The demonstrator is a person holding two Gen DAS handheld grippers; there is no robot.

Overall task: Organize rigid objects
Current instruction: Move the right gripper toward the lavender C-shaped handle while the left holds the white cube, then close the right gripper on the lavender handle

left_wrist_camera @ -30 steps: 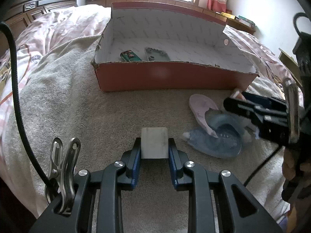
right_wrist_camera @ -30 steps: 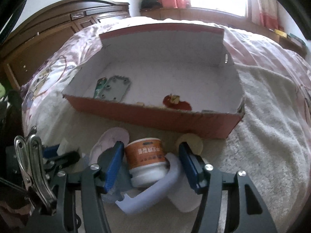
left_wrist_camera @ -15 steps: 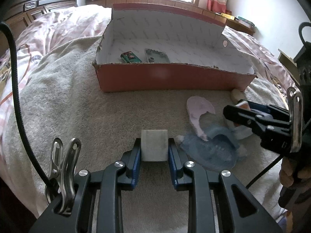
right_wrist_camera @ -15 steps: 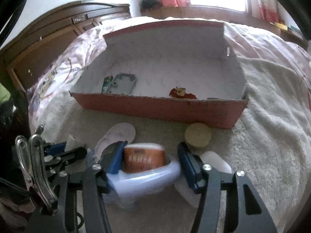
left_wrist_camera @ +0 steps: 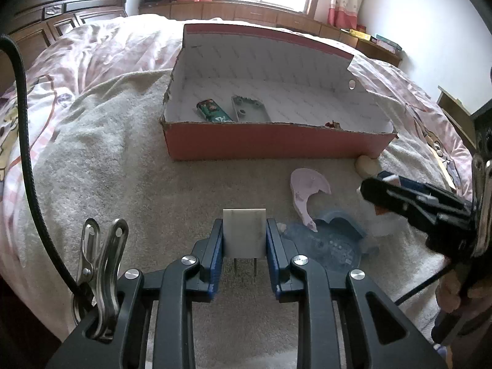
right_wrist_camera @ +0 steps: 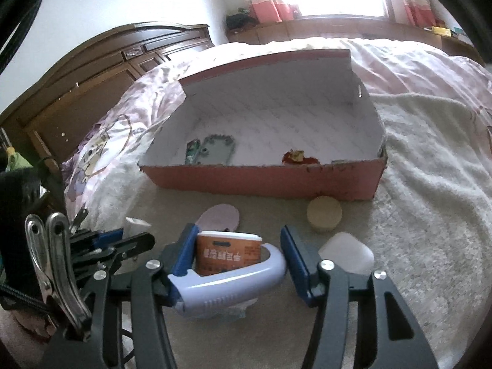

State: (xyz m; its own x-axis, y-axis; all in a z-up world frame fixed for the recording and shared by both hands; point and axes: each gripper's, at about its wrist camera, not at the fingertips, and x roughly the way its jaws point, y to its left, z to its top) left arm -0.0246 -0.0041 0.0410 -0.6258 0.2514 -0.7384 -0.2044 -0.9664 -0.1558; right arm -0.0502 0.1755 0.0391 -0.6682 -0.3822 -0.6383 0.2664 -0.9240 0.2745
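Note:
My left gripper (left_wrist_camera: 244, 233) is shut on a white plug adapter (left_wrist_camera: 244, 234), held above the towel, prongs toward me. My right gripper (right_wrist_camera: 238, 250) is shut on an orange-labelled white jar (right_wrist_camera: 228, 253) together with a curved lavender plastic piece (right_wrist_camera: 230, 283), lifted off the towel and tilted. The red open box (left_wrist_camera: 276, 146) lies ahead in both views; it also shows in the right wrist view (right_wrist_camera: 261, 178). It holds a green pack (left_wrist_camera: 213, 113), a grey plate (left_wrist_camera: 249, 113) and a small red thing (right_wrist_camera: 296, 157).
On the towel before the box lie a pink curved piece (left_wrist_camera: 304, 190), a blue round lid (left_wrist_camera: 326, 243), a cream round lid (right_wrist_camera: 324, 213) and a clear white lid (right_wrist_camera: 346, 253). A dark wooden headboard (right_wrist_camera: 92, 92) stands at the left.
My right gripper has lifted the jar and lavender piece off the towel and tipped them. My left gripper with the adapter has risen slightly; the box looks a little nearer.

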